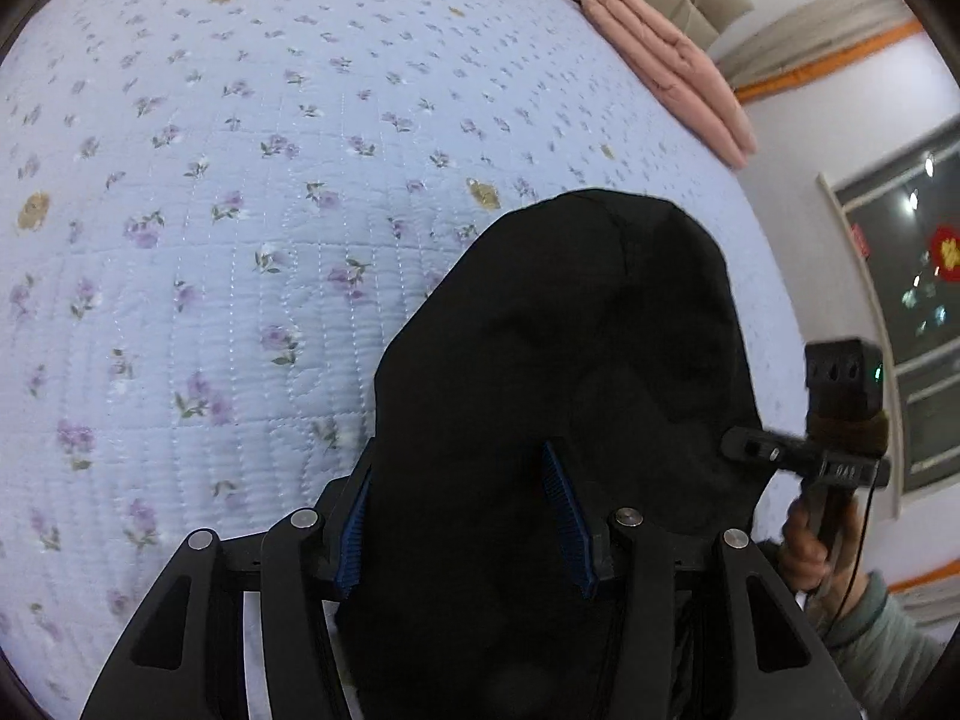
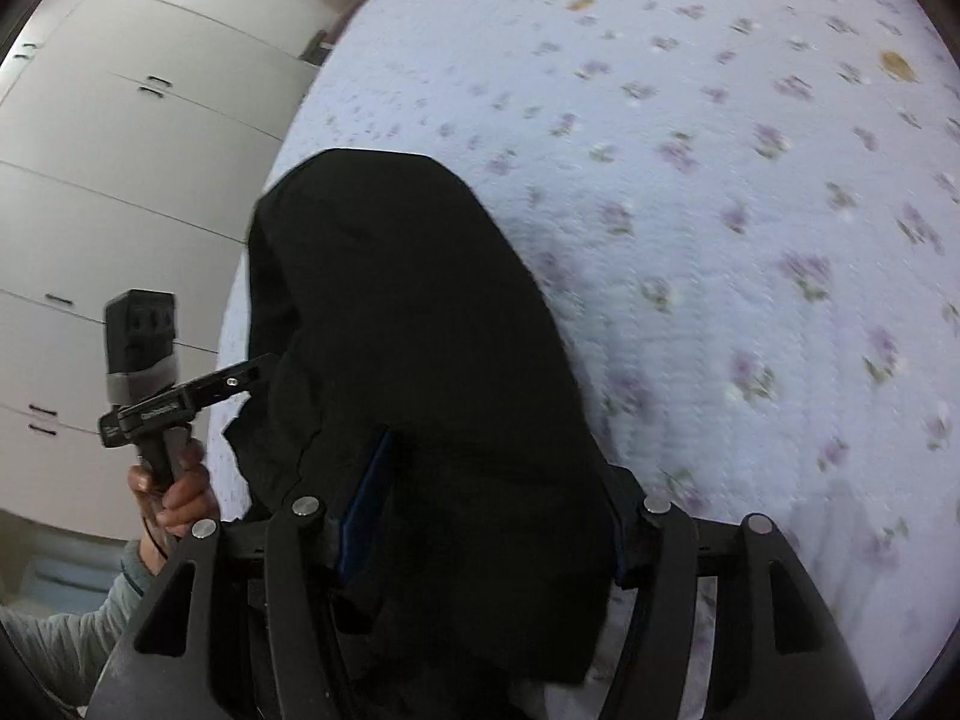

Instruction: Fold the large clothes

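Note:
A large black garment hangs lifted over the bed, held by both grippers. In the left wrist view my left gripper has its blue-padded fingers closed on a fold of the black cloth. The right gripper bites the garment's right edge there. In the right wrist view the black garment fills the space between the fingers of my right gripper, which is closed on it. The left gripper grips the cloth's left edge in that view.
The bed has a light blue quilted cover with small purple flowers. A folded pink blanket lies at the bed's far edge. A window is at right. White wardrobe doors stand beside the bed.

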A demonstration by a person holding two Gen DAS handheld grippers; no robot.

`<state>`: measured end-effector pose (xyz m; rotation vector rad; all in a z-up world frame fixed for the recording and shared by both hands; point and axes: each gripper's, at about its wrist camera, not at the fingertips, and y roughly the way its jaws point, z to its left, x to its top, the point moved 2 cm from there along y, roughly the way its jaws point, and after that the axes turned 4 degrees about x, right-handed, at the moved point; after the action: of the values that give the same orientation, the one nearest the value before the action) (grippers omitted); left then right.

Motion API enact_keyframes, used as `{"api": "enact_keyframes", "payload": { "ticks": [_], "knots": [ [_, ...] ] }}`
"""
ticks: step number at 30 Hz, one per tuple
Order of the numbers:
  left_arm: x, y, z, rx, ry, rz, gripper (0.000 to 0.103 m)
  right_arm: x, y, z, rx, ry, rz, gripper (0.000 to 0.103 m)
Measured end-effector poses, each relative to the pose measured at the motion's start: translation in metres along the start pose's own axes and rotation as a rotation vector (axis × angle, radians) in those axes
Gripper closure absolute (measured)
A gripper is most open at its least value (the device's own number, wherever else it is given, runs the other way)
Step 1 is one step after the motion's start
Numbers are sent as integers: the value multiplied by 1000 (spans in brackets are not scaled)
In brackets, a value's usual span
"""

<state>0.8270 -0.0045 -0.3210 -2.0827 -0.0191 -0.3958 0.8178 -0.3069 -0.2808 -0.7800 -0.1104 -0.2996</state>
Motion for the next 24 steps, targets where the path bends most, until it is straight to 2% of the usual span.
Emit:
{"api": "enact_keyframes", "payload": {
  "ticks": [1, 2, 4, 6, 10, 13, 17, 21, 22, 24],
  "knots": [
    [-1, 2, -2, 11, 0, -8, 54, -1, 2, 4, 8, -4, 0, 57],
    [-3, 0, -7, 36, 11, -25, 65, -2, 3, 10, -6, -21, -4, 61],
    [-8, -9, -20, 115, 54, -79, 78, -6, -2, 27, -42, -83, -24, 76],
    [-13, -28, -28, 135, 56, -131, 82, -14, -14, 52, -73, -167, -59, 82],
    [-30, -75, -54, 124, 76, -228, 85, -37, -45, 100, -121, -287, -111, 85],
    [-53, -114, -80, 143, 130, -280, 85, -64, -68, 138, -187, -382, -135, 85],
    [-103, -171, -114, 181, 231, -340, 85, -114, -102, 177, -250, -465, -179, 87],
    [-171, -219, -146, 253, 350, -374, 85, -174, -131, 208, -311, -525, -217, 88],
    [-184, -229, -146, 268, 370, -374, 85, -193, -138, 215, -336, -551, -223, 88],
    [-226, -238, -155, 291, 421, -328, 85, -226, -144, 228, -397, -604, -224, 88]
  ]
}}
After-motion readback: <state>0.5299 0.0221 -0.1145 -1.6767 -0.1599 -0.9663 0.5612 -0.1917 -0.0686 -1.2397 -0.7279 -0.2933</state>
